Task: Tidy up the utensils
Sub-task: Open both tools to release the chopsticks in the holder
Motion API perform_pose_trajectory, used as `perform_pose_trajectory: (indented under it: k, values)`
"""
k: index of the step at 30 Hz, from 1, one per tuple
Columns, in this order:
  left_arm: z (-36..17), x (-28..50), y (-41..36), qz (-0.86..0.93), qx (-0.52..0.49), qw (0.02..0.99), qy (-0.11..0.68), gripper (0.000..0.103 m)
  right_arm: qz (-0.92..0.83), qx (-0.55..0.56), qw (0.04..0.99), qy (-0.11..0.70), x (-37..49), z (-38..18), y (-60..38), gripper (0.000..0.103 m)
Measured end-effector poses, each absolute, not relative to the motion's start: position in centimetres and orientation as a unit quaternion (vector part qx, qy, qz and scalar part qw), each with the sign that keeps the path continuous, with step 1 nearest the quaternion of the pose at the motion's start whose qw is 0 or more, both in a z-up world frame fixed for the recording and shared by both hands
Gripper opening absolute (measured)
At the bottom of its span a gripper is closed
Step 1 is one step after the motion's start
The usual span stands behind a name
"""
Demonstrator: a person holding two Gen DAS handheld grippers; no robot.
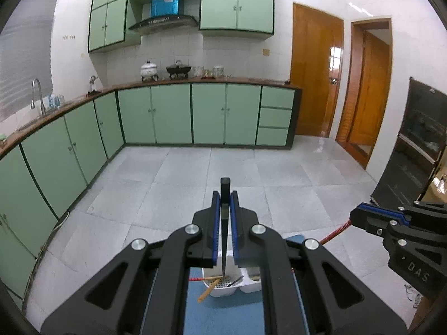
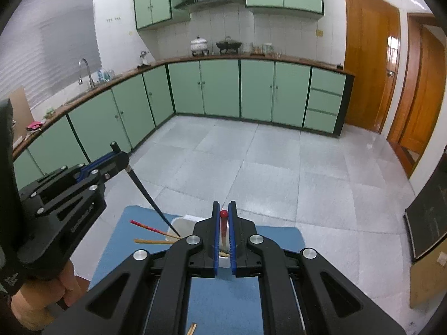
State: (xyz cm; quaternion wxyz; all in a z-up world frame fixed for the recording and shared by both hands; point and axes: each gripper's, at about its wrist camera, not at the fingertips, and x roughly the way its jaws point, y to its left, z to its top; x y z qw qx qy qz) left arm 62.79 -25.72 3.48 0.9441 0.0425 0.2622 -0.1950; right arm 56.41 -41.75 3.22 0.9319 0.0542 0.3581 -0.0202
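My left gripper (image 1: pixel 225 195) is shut on a black chopstick (image 1: pixel 225 223). Its thin tip points down into a white utensil holder (image 1: pixel 232 286) on a blue mat (image 1: pixel 223 312). In the right wrist view the same gripper (image 2: pixel 120 156) holds the black chopstick (image 2: pixel 148 198) slanted toward the holder (image 2: pixel 181 224). My right gripper (image 2: pixel 223 205) is shut on a red chopstick (image 2: pixel 223 223) with a round red end, just above the holder. It shows at the right edge of the left wrist view (image 1: pixel 353 217). A red chopstick (image 2: pixel 145 226) and a wooden one (image 2: pixel 151 241) lean out of the holder.
A loose wooden chopstick (image 2: pixel 192 329) lies on the blue mat (image 2: pixel 134 223) close to me. Grey floor tiles stretch to green cabinets (image 1: pixel 173 111) along the far and left walls. A dark glass-fronted cabinet (image 1: pixel 419 145) stands at the right. A hand (image 2: pixel 56 287) grips the left tool.
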Motion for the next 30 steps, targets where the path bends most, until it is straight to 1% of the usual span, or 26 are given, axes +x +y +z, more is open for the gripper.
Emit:
perform_pose_trajectory:
  k: [5, 7, 9, 11, 13, 15, 17, 19, 20, 22, 23, 24, 26, 30]
  values:
    - [-0.5, 64.7, -25.5, -0.192, 0.049, 0.935, 0.294, 0.007, -0.011, 0.062, 0.921, 0.385, 58.1, -0.5, -42.2, 0.006]
    - [-0.9, 64.5, -24.7, -0.19, 0.047, 0.935, 0.296, 0.008, -0.016, 0.06, 0.922, 0.382, 57.9, -1.0, -42.4, 0.008]
    - [-0.3, 63.9, -23.7, -0.195, 0.045, 0.935, 0.292, 0.013, -0.015, 0.061, 0.928, 0.367, 57.1, -0.7, -42.6, 0.01]
    - [0.9, 62.8, -22.1, -0.193, 0.045, 0.94, 0.277, 0.027, -0.018, 0.056, 0.935, 0.35, 55.8, -0.1, -42.7, 0.012]
    - [2.1, 61.5, -20.4, -0.192, 0.043, 0.944, 0.265, 0.031, -0.016, 0.057, 0.94, 0.335, 53.8, 0.5, -43.0, 0.013]
    - [3.5, 59.5, -18.3, -0.19, 0.049, 0.948, 0.249, 0.034, -0.011, 0.05, 0.947, 0.317, 51.0, 1.0, -42.7, 0.016]
    - [4.1, 57.0, -16.0, -0.191, 0.047, 0.95, 0.241, 0.045, -0.006, 0.042, 0.951, 0.305, 48.4, 1.0, -42.3, 0.026]
    - [4.0, 54.9, -14.0, -0.189, 0.046, 0.951, 0.241, 0.047, 0.001, 0.032, 0.954, 0.298, 44.6, -0.3, -41.5, 0.031]
    - [3.5, 53.3, -12.6, -0.188, 0.043, 0.951, 0.24, 0.052, 0.002, 0.024, 0.955, 0.294, 42.3, -1.5, -40.8, 0.034]
    - [2.1, 50.5, -10.4, -0.185, 0.038, 0.952, 0.243, 0.056, 0.007, 0.017, 0.956, 0.293, 38.6, -4.1, -39.5, 0.036]
    - [0.6, 48.5, -8.9, -0.181, 0.034, 0.952, 0.244, 0.059, 0.008, 0.016, 0.955, 0.297, 36.0, -6.7, -38.4, 0.036]
    - [-0.5, 47.5, -8.1, -0.177, 0.034, 0.952, 0.246, 0.061, 0.009, 0.015, 0.954, 0.3, 34.7, -8.1, -37.8, 0.036]
    - [-3.8, 44.7, -5.8, -0.166, 0.03, 0.951, 0.26, 0.061, 0.02, 0.017, 0.947, 0.321, 30.7, -13.4, -35.3, 0.036]
    - [-10.0, 40.2, -2.1, -0.147, 0.013, 0.944, 0.296, 0.063, 0.034, 0.003, 0.936, 0.35, 25.1, -21.4, -30.5, 0.036]
